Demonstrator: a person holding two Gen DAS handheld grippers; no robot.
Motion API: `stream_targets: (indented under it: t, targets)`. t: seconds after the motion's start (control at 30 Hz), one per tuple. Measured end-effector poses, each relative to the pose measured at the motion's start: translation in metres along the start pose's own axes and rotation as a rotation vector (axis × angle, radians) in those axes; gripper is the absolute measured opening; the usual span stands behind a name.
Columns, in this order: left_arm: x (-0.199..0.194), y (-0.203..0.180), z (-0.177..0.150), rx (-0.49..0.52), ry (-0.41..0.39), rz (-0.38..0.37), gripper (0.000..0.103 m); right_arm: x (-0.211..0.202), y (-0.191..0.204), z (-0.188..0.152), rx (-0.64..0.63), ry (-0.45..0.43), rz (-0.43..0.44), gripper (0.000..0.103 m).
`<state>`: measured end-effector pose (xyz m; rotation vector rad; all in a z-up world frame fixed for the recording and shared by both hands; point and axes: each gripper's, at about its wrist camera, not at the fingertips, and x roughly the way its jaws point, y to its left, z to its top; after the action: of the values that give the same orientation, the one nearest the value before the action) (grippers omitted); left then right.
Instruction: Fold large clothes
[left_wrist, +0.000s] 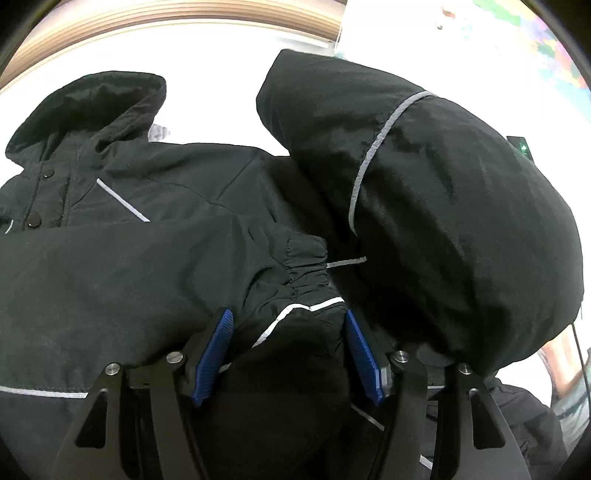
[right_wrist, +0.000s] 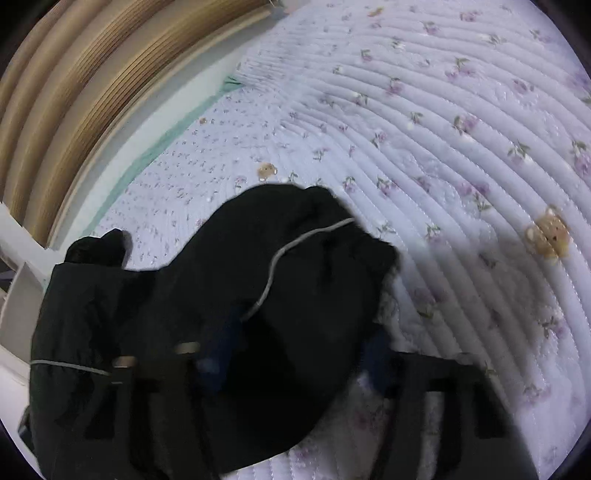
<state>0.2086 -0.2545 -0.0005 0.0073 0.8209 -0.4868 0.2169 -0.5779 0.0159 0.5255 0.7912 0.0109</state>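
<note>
A black padded jacket (left_wrist: 147, 258) with thin reflective stripes lies on the bed, its hood (left_wrist: 92, 103) at the far left. One sleeve is laid across the body, and its elastic cuff (left_wrist: 306, 266) sits just ahead of my left gripper (left_wrist: 288, 354). That gripper stands wide, with a bunched striped fold between its blue pads (left_wrist: 214, 354). A large part of the jacket (left_wrist: 443, 221) is lifted at the right. In the blurred right wrist view, the jacket (right_wrist: 221, 258) fills the gap of my right gripper (right_wrist: 297, 350). Whether its pads press the cloth is unclear.
A pale quilt (right_wrist: 443, 129) with purple flowers and small bear patches covers the bed to the right and beyond the jacket. Wooden slats (right_wrist: 74, 92) and a white frame (right_wrist: 22, 236) run along the far left edge.
</note>
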Motion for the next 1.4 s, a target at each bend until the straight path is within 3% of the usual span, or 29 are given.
stream_targets:
  t: [0.03, 0.13, 0.3, 0.43, 0.53, 0.63, 0.7, 0.87, 1.03, 1.13, 1.3, 1.4]
  targets:
    - [-0.001, 0.000, -0.001, 0.001, -0.001, 0.002, 0.064, -0.001, 0.001, -0.001, -0.007, -0.011, 0.000, 0.030]
    - [0.000, 0.001, 0.000, 0.007, 0.000, 0.006, 0.064, -0.009, 0.005, -0.002, -0.035, -0.047, -0.021, 0.020]
    - [0.000, 0.002, 0.005, 0.010, 0.017, 0.011, 0.065, -0.053, 0.026, -0.001, -0.145, -0.147, -0.222, 0.016]
    - [-0.019, -0.003, 0.013, 0.014, -0.011, 0.015, 0.064, -0.107, 0.014, 0.009, -0.159, -0.234, -0.350, 0.016]
    - [-0.046, -0.014, 0.018, 0.006, -0.057, -0.046, 0.064, -0.143, -0.010, 0.020, -0.171, -0.273, -0.457, 0.016]
    - [-0.061, -0.036, 0.030, 0.044, -0.087, -0.107, 0.064, -0.169, -0.044, 0.025, -0.086, -0.275, -0.493, 0.016]
    - [-0.055, -0.049, 0.033, 0.073, -0.066, -0.123, 0.064, -0.177, -0.063, 0.022, -0.038, -0.269, -0.480, 0.016]
    - [-0.010, -0.058, 0.016, 0.084, 0.058, -0.060, 0.064, -0.161, -0.077, 0.011, -0.027, -0.230, -0.498, 0.016]
    - [-0.014, -0.060, 0.017, 0.101, 0.076, -0.066, 0.061, -0.160, -0.076, 0.011, -0.046, -0.213, -0.428, 0.016]
    - [-0.037, -0.052, 0.019, 0.076, 0.031, -0.077, 0.058, -0.162, -0.071, 0.008, -0.052, -0.208, -0.351, 0.016]
    - [-0.102, -0.012, 0.013, 0.081, -0.044, 0.009, 0.058, -0.164, -0.022, -0.006, -0.205, -0.212, -0.315, 0.014]
    - [-0.142, 0.030, 0.007, 0.021, -0.082, 0.090, 0.058, -0.167, 0.014, -0.011, -0.247, -0.214, -0.257, 0.014]
